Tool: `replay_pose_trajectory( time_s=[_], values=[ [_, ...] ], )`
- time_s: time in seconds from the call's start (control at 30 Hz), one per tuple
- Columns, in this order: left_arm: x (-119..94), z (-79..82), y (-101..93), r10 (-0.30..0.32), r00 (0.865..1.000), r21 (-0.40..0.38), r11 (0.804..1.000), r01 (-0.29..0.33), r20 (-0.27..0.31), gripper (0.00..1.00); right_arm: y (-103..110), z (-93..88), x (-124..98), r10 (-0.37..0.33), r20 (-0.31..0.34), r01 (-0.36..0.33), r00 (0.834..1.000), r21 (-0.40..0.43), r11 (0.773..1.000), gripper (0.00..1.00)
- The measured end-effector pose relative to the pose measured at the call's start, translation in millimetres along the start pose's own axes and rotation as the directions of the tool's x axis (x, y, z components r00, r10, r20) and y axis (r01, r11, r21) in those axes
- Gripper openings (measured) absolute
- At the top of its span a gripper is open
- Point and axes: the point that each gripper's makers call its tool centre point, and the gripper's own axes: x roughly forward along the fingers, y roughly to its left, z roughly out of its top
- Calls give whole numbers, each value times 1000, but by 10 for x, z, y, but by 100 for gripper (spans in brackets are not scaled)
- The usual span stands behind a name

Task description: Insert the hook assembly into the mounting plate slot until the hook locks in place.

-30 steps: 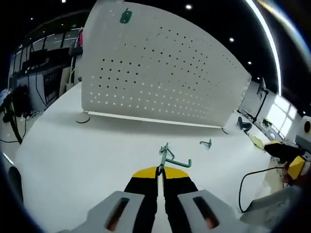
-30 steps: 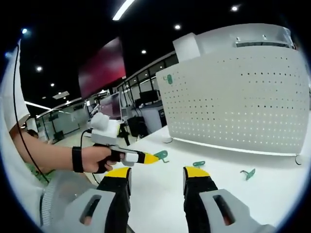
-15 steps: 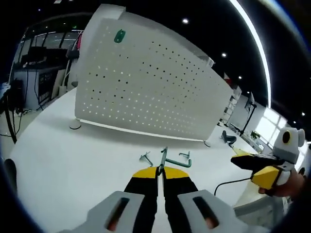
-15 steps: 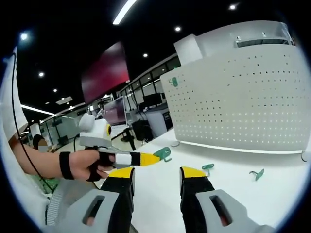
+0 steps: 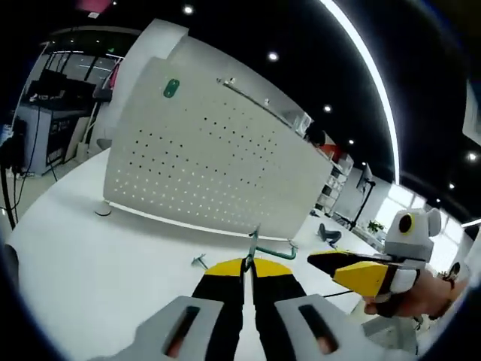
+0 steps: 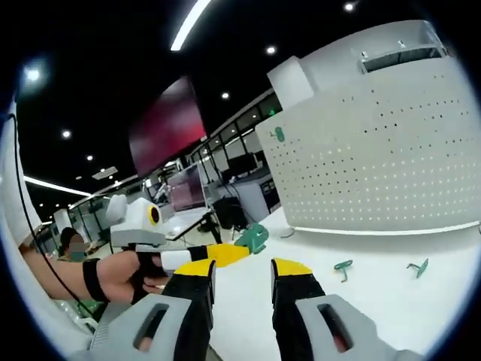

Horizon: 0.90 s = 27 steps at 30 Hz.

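The left tool (image 5: 249,265) is pressed together on a thin green metal hook (image 5: 255,247), held at the frame's lower middle. The white board with many small holes (image 5: 210,169) stands ahead of it, across the upper middle. The hook's stem points up. The right tool (image 6: 243,265) is spread and holds nothing. Two more green hooks (image 6: 343,265) lie on the smooth white worktop (image 6: 376,293).

Hook (image 5: 255,248) base hidden (between left gripper (image 5: 248,265) tips).
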Motion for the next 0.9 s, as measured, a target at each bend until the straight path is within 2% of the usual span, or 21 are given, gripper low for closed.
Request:
replay_pose_trajectory(
  time_s=[0.1, 0.27, 0.4, 0.53, 0.6, 0.7, 0.73, 0.83, 0.9],
  values=[
    [-37, 50, -61, -15, 1000, 17, 1000, 15, 23, 3, 17, 32, 20, 0, 7, 0, 1000, 6, 1000, 26],
    [-77, 42, -97, -36, 998, 4, 999, 36, 42, 3, 81, 51, 42, 21, 2, -21, 1000, 13, 1000, 22],
    [-110, 27, -184, -80, 995, 15, 997, 79, 55, 3, 113, 70, 79, 24, 4, -24, 1000, 41, 999, 19],
    [-148, 42, -228, -113, 991, 68, 992, 108, 68, 3, 139, 73, 108, 26, 9, -27, 1000, 73, 997, 16],
    [-172, 63, -231, -121, 990, 58, 991, 117, 78, 3, 163, 82, 127, 32, 9, -32, 999, 90, 995, 15],
    [-192, 80, -203, -134, 988, 87, 988, 127, 72, 3, 205, 88, 164, 31, 5, -31, 1000, 98, 995, 11],
    [-205, 107, -201, -142, 986, 88, 987, 134, 86, 3, 205, 82, 174, 27, 2, -27, 1000, 101, 995, 11],
    [-241, 162, -219, -168, 981, 92, 983, 159, 101, 3, 276, 105, 203, 48, 20, -51, 999, 172, 984, 9],
    [-243, 153, -210, -180, 979, 100, 980, 171, 93, 3, 279, 125, 221, 36, 27, -40, 999, 168, 985, 8]
  ],
)
